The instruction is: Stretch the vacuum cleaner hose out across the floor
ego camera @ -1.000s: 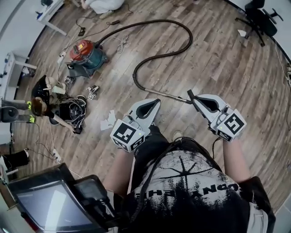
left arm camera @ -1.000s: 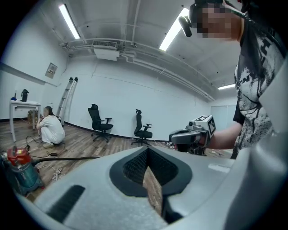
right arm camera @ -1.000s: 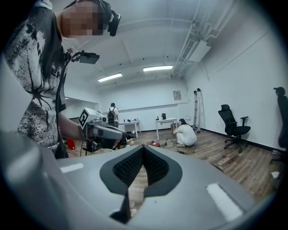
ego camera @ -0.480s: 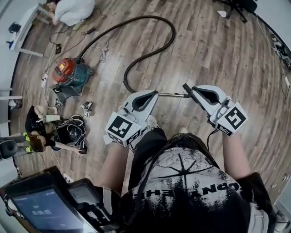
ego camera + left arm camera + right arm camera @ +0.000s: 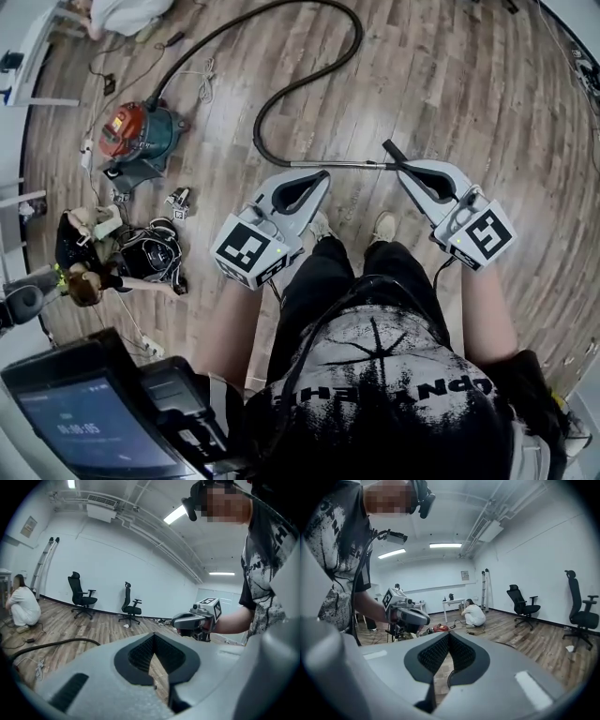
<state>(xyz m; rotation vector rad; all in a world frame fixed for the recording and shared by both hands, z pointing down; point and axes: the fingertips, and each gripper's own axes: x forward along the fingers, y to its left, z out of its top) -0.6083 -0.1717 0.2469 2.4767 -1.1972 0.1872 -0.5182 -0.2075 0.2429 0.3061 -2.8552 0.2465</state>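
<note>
Hose (image 5: 257,136) loop partly beyond frame

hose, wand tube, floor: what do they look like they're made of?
Hose: matte black and lying in loose loops, so likely flexible plastic or rubber.
Wand tube: thin, straight, silvery with a sheen, so probably metal.
Floor: brown planks with grain and a mild gloss. It could be wood or wood-look laminate; I can't tell which.
</note>
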